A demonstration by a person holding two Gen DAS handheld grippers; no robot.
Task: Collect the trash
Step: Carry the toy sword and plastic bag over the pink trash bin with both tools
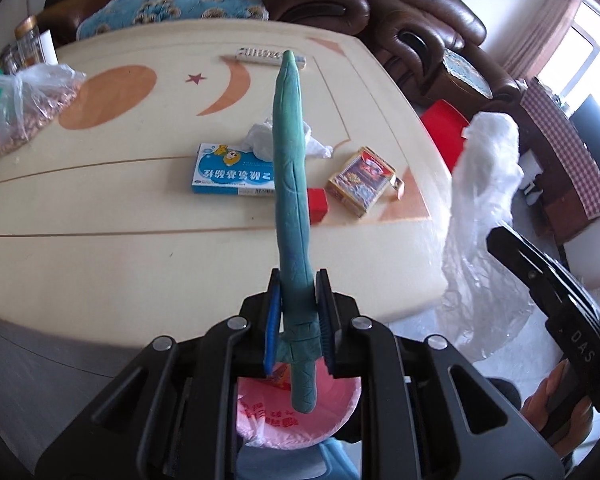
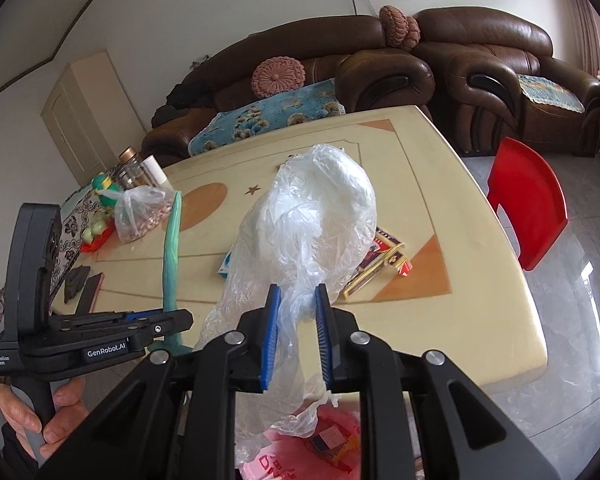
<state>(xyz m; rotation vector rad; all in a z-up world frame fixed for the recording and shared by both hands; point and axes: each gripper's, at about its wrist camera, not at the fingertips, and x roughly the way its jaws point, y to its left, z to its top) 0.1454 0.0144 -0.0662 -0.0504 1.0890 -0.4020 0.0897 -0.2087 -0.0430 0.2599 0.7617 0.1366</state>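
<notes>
My left gripper [image 1: 298, 300] is shut on a long rolled green bag [image 1: 290, 184] that stands up above the table; it also shows in the right wrist view [image 2: 170, 256]. My right gripper [image 2: 298, 304] is shut on a clear crumpled plastic bag [image 2: 312, 216], also seen in the left wrist view [image 1: 484, 216]. Both are held over a bin lined with a pink bag [image 1: 296, 412] [image 2: 300, 456] below the table's near edge. On the table lie a blue medicine box [image 1: 232, 170], a red-gold cigarette pack [image 1: 362, 180], a small red box [image 1: 318, 204] and crumpled white plastic [image 1: 260, 136].
The cream table [image 1: 140, 260] also holds a bag of nuts [image 1: 32, 108], jars [image 1: 28, 40] and a remote [image 1: 260, 56]. A red plastic chair [image 2: 528, 200] stands at the right. Brown leather sofas [image 2: 380, 68] are behind the table.
</notes>
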